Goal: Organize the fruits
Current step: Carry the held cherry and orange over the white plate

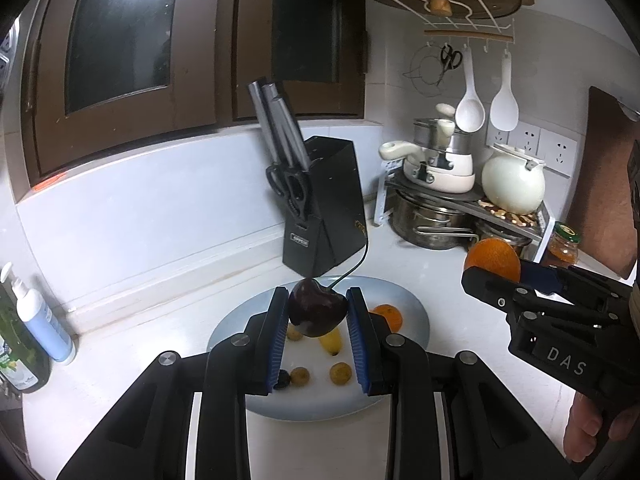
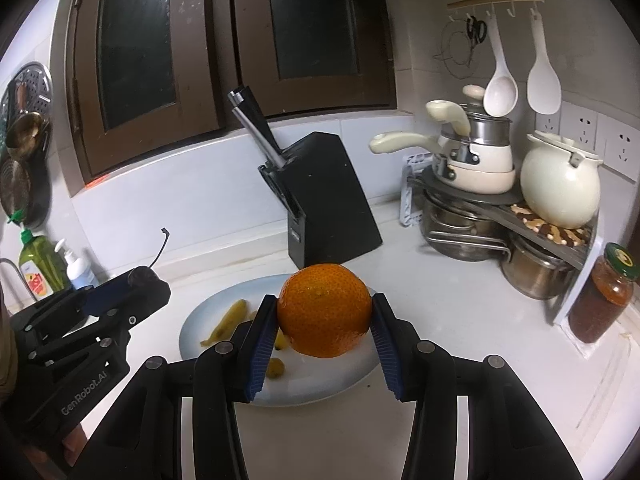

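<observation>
Left tool [image 1: 318,312] comes first: its two blue pads are clamped on a dark red cherry [image 1: 316,312], whose thin stem curves up and to the right. Both fruit and tool hang in the air above a pale blue plate [image 1: 416,312] that sits on the white table [image 1: 160,320]. The plate lies directly below and slightly ahead of this tool, so the likely next move is a short descent rather than a reach. Several small fruits rest on the plate: a little orange citrus [image 1: 387,315], a yellow one [image 1: 331,341], and some brownish-yellow ones near the front edge.

Moving right, the right tool [image 2: 324,322] is clamped on a round orange [image 2: 324,310], gripped across its widest part. It too hangs above the plate, toward the plate's right side, about as near to it as the left tool is. In the left wrist view this tool enters from the right edge, pointing left and angled gently downward, with part of a hand [image 1: 596,428] showing beneath it. Both tools tilt downward toward the plate.

Behind the plate stands a black knife block [image 1: 324,208]; pots are stacked at the far right.
</observation>
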Demonstrator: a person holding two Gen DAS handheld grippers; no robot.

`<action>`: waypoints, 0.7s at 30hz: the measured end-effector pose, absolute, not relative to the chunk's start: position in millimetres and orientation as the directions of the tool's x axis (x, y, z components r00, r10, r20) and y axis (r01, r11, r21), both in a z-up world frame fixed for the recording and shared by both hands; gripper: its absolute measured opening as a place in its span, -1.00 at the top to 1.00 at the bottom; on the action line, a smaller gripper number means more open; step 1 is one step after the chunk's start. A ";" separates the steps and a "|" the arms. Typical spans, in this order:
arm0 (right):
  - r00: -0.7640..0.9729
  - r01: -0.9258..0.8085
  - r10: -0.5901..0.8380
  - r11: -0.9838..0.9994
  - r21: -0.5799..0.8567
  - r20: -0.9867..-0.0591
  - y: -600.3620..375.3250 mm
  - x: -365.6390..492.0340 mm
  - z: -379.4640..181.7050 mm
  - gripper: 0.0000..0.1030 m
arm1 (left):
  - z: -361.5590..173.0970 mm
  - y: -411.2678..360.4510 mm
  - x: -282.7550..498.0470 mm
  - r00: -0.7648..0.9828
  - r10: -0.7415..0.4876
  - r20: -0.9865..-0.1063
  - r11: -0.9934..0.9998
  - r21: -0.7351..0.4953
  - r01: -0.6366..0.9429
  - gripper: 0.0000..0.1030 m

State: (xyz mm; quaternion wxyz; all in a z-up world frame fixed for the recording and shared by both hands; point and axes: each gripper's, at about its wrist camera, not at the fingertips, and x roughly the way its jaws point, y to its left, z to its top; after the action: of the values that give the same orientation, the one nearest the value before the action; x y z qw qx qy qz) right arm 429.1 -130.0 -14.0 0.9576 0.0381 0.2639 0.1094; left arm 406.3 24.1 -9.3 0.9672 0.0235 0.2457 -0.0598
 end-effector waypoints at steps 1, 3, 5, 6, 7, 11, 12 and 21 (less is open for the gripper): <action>0.835 -0.192 0.233 0.972 0.132 -0.498 -129.0 430.3 -14.3 0.08 | -10.1 25.9 407.3 0.871 -0.100 -0.480 0.992 0.018 0.124 0.43; 0.832 -0.199 0.239 0.971 0.132 -0.501 -125.7 433.3 -15.8 0.08 | -12.1 29.7 409.6 0.870 -0.089 -0.486 0.993 0.022 0.114 0.43; 0.827 -0.206 0.244 0.970 0.132 -0.506 -121.6 437.3 -18.3 0.08 | -14.2 33.3 411.4 0.867 -0.082 -0.492 0.994 0.021 0.106 0.43; 0.825 -0.208 0.247 0.969 0.132 -0.509 -119.9 438.7 -19.4 0.08 | -15.3 35.1 412.5 0.865 -0.080 -0.496 0.994 0.020 0.104 0.43; 0.821 -0.212 0.251 0.968 0.134 -0.513 -118.0 440.9 -20.9 0.08 | -16.6 36.8 413.8 0.863 -0.077 -0.499 0.995 0.021 0.101 0.43; 0.808 -0.225 0.262 0.965 0.134 -0.527 -110.7 447.4 -26.3 0.08 | -23.5 44.4 420.4 0.851 -0.070 -0.520 0.996 0.012 0.089 0.43; 0.805 -0.228 0.264 0.964 0.133 -0.531 -108.8 449.1 -27.8 0.08 | -25.0 45.8 422.0 0.849 -0.068 -0.524 0.996 0.011 0.086 0.43; 0.771 -0.245 0.283 0.959 0.144 -0.570 -97.1 467.9 -43.9 0.08 | -43.4 57.8 439.0 0.819 -0.056 -0.571 0.997 0.007 0.073 0.43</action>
State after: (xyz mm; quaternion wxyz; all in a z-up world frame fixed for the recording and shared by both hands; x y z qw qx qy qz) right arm 467.9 -97.1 -43.9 0.9406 0.0305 0.3077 0.1402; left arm 439.0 57.8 -43.4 0.9536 0.0142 0.2988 -0.0340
